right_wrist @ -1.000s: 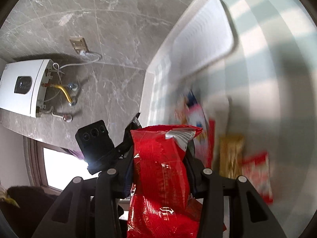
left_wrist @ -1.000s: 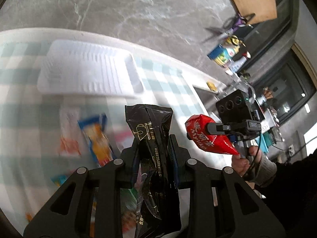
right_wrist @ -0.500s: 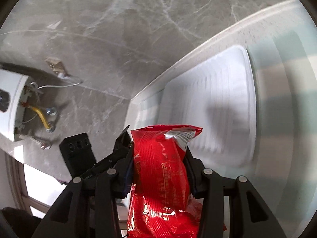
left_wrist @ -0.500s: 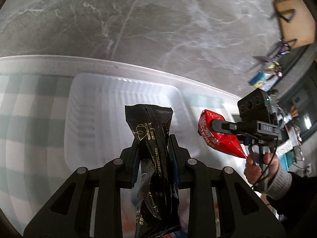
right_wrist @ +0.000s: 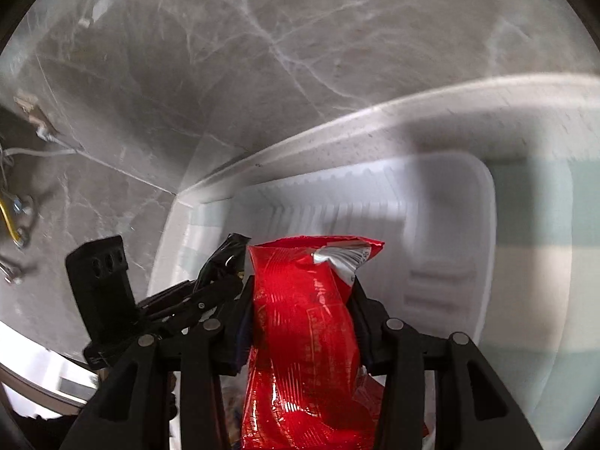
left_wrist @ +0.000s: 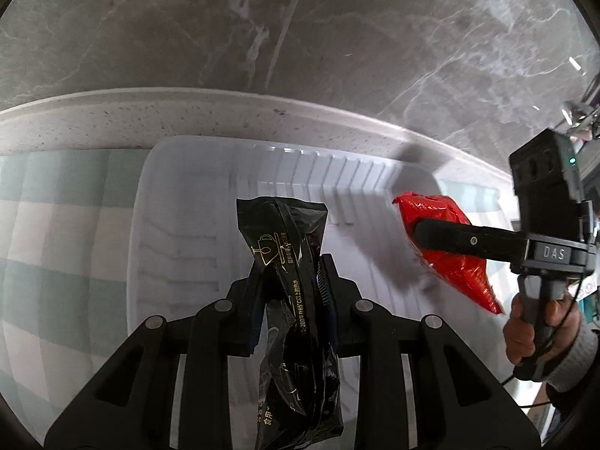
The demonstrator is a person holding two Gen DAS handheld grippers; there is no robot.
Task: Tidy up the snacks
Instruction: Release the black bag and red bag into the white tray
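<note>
**Two snack packets held over the white tray**

In my left gripper [left_wrist: 290,281] I have a glossy black foil packet [left_wrist: 288,255] pinched upright between nearly closed jaws, at the centre of the left wrist view. It carries gold print: a small cup drawing and a line of characters running down its length, of which I can read only "200" and "85°C". Its crimped top stands above the fingertips and the rest hangs below them towards the bottom edge.

My right gripper [right_wrist: 302,307] grips a shiny red foil packet [right_wrist: 303,322] at the lower centre of the right wrist view, the pads pressing on both its sides with the jaws partly apart. There is a silver-white patch with red lettering at its top right corner, too blurred to read. In the left wrist view the same red packet sits at mid right, and the gripper body behind it bears the letters "DAS"; my hand [left_wrist: 532,332] in a grey sleeve cuff holds its handle.

Both packets are above a white ribbed plastic tray [left_wrist: 375,172], which lies on a pale green and white checked cloth [left_wrist: 56,202]. Beyond the tray runs a speckled white counter edge [left_wrist: 187,116], then a grey marble wall [left_wrist: 337,37].
</note>
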